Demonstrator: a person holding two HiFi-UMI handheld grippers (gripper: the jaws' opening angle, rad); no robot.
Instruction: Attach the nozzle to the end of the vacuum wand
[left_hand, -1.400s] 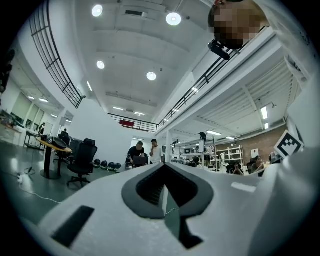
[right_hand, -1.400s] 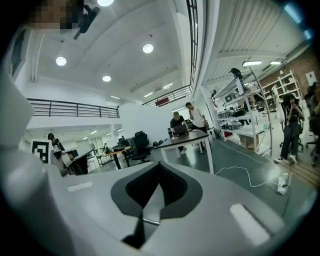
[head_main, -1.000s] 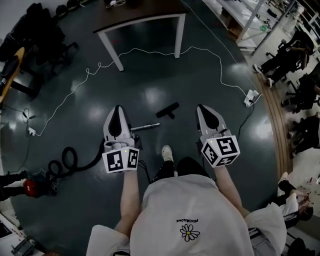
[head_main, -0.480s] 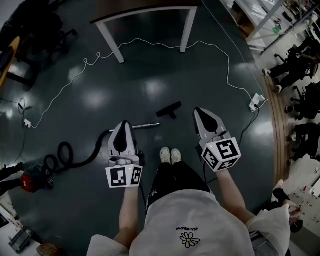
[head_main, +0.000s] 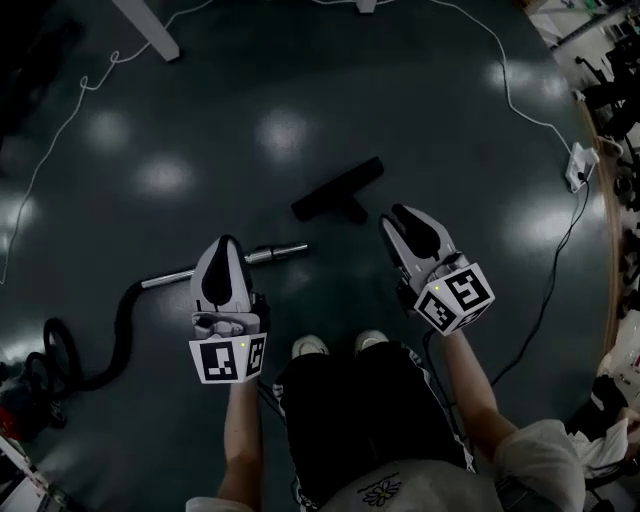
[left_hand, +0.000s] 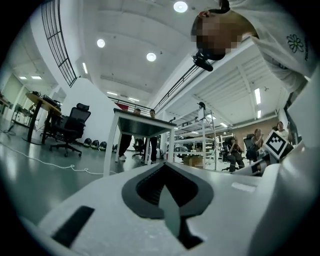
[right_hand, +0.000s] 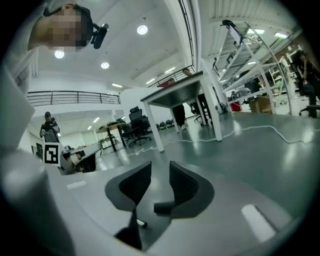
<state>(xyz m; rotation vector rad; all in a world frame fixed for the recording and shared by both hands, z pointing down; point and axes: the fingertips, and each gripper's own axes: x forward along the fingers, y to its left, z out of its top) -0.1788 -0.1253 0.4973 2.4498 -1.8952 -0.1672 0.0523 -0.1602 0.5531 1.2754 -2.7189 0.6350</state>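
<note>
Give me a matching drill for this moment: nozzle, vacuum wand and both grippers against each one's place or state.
Things:
1. nozzle
2. vacuum wand
3. left gripper
4. right gripper

Places or states:
A. jaws apart, nothing between them
B. black, lying on the floor ahead of the right gripper
C. jaws together, holding nothing
D. shiny tube on the floor, running under the left gripper in the head view

Pairs: 1-B, 2-D, 3-C, 4-A.

Note: the right gripper's jaws have just been opening, with nothing between them.

lab hall: desks (left_hand: 142, 119), office chairs (left_hand: 70, 128), racks (left_hand: 199, 134)
</note>
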